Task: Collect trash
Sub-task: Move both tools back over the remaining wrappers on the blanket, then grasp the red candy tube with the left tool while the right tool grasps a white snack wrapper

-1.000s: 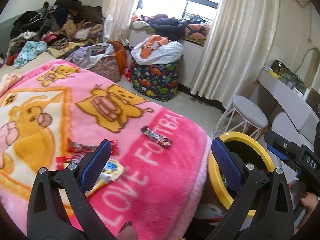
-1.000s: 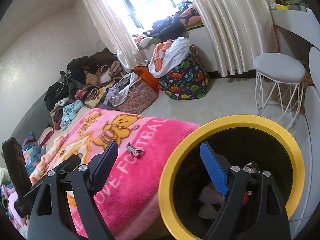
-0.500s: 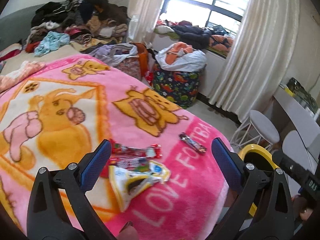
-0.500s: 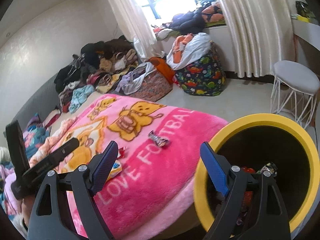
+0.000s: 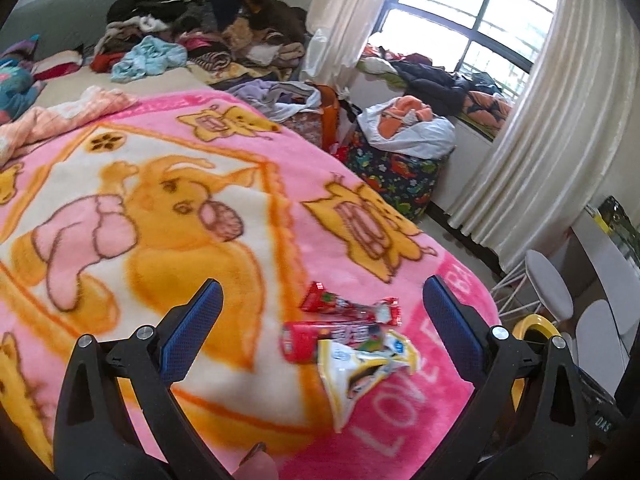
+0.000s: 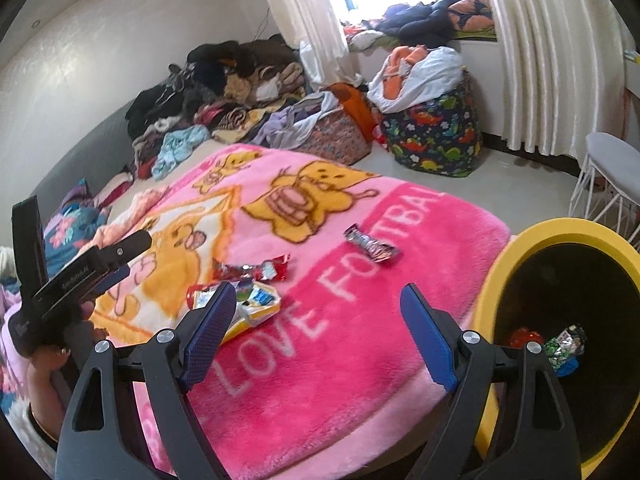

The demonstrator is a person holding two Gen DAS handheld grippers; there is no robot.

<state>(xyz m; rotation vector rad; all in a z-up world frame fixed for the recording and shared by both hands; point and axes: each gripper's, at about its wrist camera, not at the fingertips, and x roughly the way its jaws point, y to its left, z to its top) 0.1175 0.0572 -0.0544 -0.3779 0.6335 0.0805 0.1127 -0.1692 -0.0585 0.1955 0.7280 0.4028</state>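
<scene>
Several wrappers lie on the pink blanket (image 5: 168, 208): a red wrapper (image 5: 348, 307), a red packet (image 5: 320, 338) and a yellow-white bag (image 5: 360, 368), all between the open jaws of my left gripper (image 5: 318, 332), which hangs empty above them. In the right wrist view the red wrapper (image 6: 256, 270), the bag (image 6: 256, 304) and a dark candy wrapper (image 6: 372, 245) lie ahead. My right gripper (image 6: 316, 332) is open and empty over the blanket's edge. The yellow-rimmed black bin (image 6: 560, 232) stands at the right, with trash (image 6: 564, 346) inside.
Piles of clothes (image 5: 200, 36) cover the far end of the bed. A dinosaur-print bag (image 6: 436, 136) and a floral basket (image 6: 336, 140) stand on the floor by the curtains. A white stool (image 6: 612, 168) stands beyond the bin. The left gripper (image 6: 80, 276) shows at left.
Both grippers swung left, away from the bin and over the blanket. The wrapper cluster now sits between the left gripper's jaws. Both stayed open.
</scene>
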